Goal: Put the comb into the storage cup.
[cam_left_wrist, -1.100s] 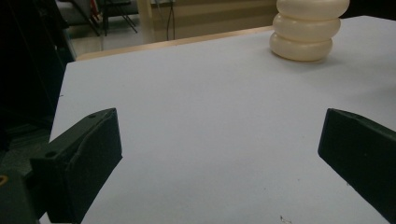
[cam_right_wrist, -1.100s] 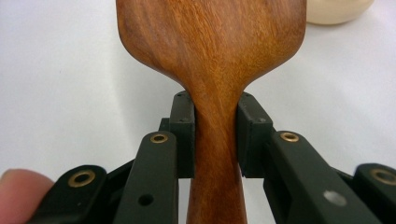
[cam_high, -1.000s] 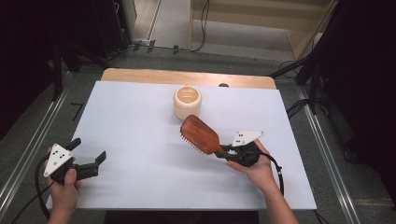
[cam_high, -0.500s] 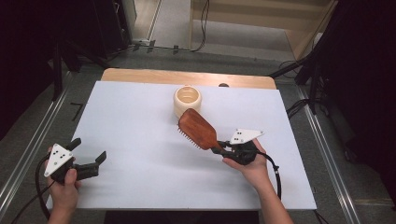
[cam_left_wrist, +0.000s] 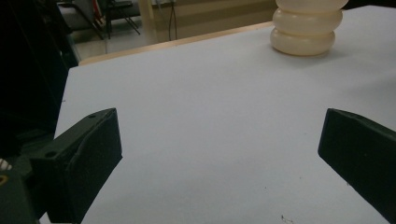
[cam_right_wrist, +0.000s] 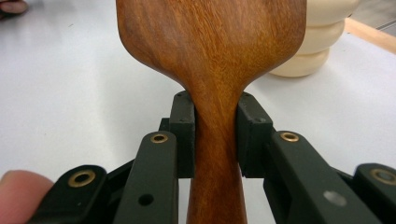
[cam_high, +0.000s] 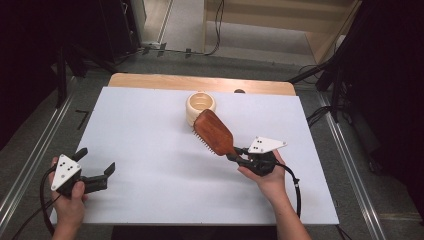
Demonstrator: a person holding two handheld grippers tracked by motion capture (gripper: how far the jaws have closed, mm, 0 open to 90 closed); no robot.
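Observation:
A brown wooden hairbrush [cam_high: 214,131] hangs above the white table, bristles facing down and left. My right gripper [cam_high: 237,156] is shut on its handle [cam_right_wrist: 215,140], with a pad pressed on each side. The brush head reaches up to a cream ribbed cup [cam_high: 200,107] at the table's far middle; the same cup [cam_right_wrist: 314,42] stands just behind the brush in the right gripper view. My left gripper [cam_high: 95,167] rests at the near left corner, jaws wide apart with nothing between them. Ahead of it, the cup [cam_left_wrist: 306,29] stands at the far right.
The white table top [cam_high: 150,145] has a wooden strip [cam_high: 200,82] along its far edge. Metal rails [cam_high: 30,160] run along both sides, with dark floor and cables beyond. A hand [cam_high: 267,180] holds the right gripper near the table's front right.
The right gripper has carried the brush up and left, so the brush head now reaches the cream cup. The left gripper has stayed where it was.

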